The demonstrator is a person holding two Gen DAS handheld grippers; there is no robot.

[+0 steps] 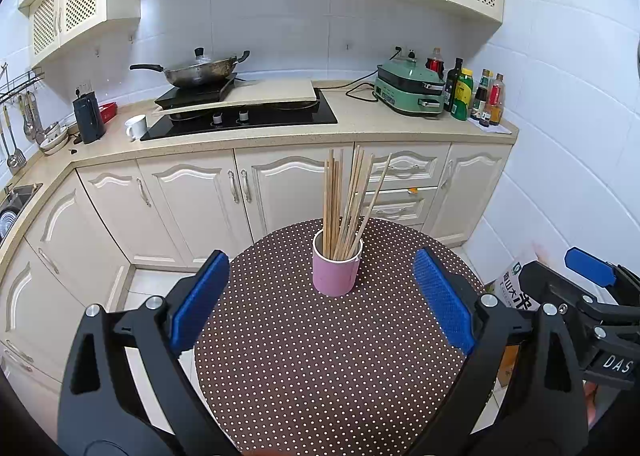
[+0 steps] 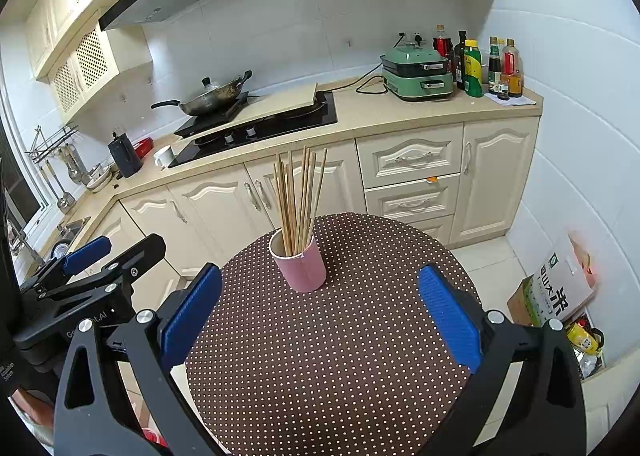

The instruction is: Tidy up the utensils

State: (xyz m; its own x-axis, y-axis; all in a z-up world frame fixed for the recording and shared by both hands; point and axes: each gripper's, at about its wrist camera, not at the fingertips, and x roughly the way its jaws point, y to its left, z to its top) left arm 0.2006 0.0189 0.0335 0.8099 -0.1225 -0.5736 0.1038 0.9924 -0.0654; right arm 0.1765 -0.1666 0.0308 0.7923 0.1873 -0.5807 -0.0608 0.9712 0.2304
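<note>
A pink cup (image 1: 337, 271) holding a loose bundle of wooden chopsticks (image 1: 346, 200) is seen standing upright at the centre of the frame on the dotted brown counter (image 1: 320, 368), while the left gripper (image 1: 320, 300) and the right gripper (image 2: 320, 308) are held back from it, both with jaws spread wide and nothing grasped. No loose utensil is visible on the cloth, so the sorting is judged complete or not yet begun. If a stick is to be drawn, it should be pinched near its top and lifted straight up, so the light cup is not tipped.

Matt brown white-dotted cloth (image 1: 320, 356) covers the round desk; at its 12 o'clock, bare wooden chopsticks (image 1: 344, 200) fill a smooth pink paper-looking cup (image 1: 336, 276). Jaws wear ribbed blue rubbery pads (image 1: 442, 298).
</note>
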